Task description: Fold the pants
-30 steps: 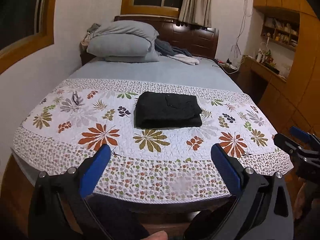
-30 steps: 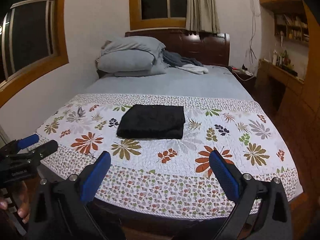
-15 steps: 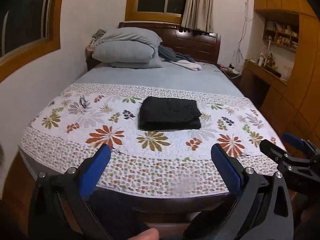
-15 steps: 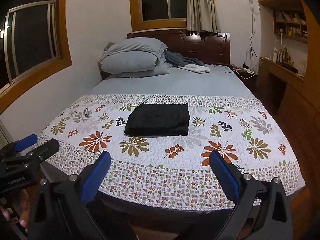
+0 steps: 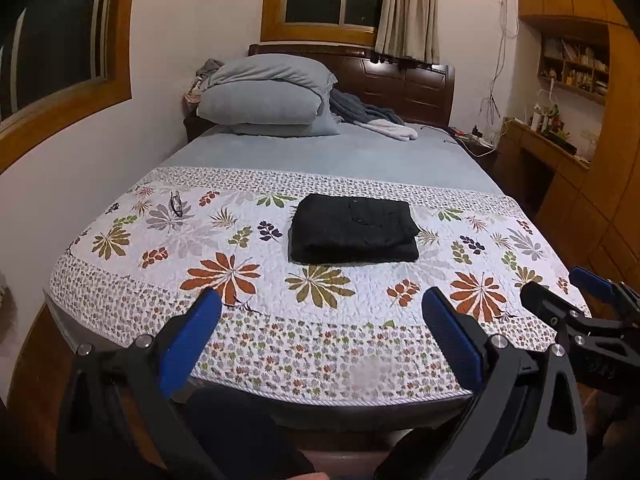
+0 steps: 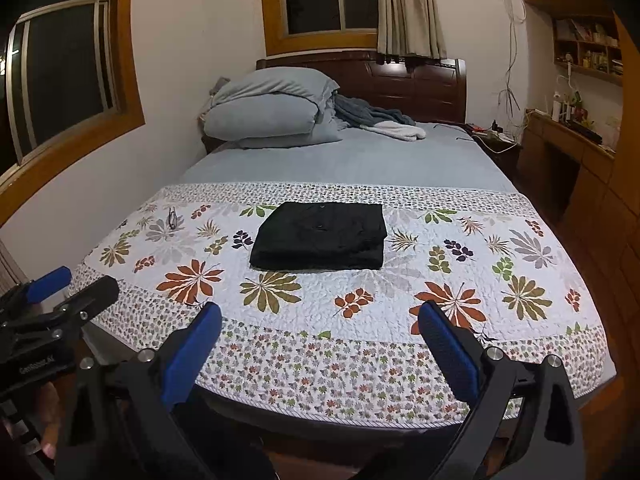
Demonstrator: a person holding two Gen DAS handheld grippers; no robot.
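Note:
The black pants [image 5: 354, 229] lie folded into a neat rectangle on the floral quilt [image 5: 240, 280], near the middle of the bed; they show again in the right wrist view [image 6: 320, 237]. My left gripper [image 5: 322, 334] hangs open beyond the foot of the bed, well short of the pants, nothing between its blue pads. My right gripper [image 6: 320, 338] is open too, at the same distance. Each gripper shows at the edge of the other's view: the right gripper [image 5: 588, 320], the left gripper [image 6: 56, 300].
Grey pillows [image 5: 264, 96] and crumpled clothes [image 5: 372, 116] lie at the headboard. A pair of glasses [image 5: 176, 204] rests on the quilt's left part. A wall runs along the bed's left side; a wooden desk and shelves [image 5: 560, 128] stand on the right.
Both grippers have drawn back and risen away from the bed, so the bed looks smaller and farther. The pants stay put, and both grippers remain open.

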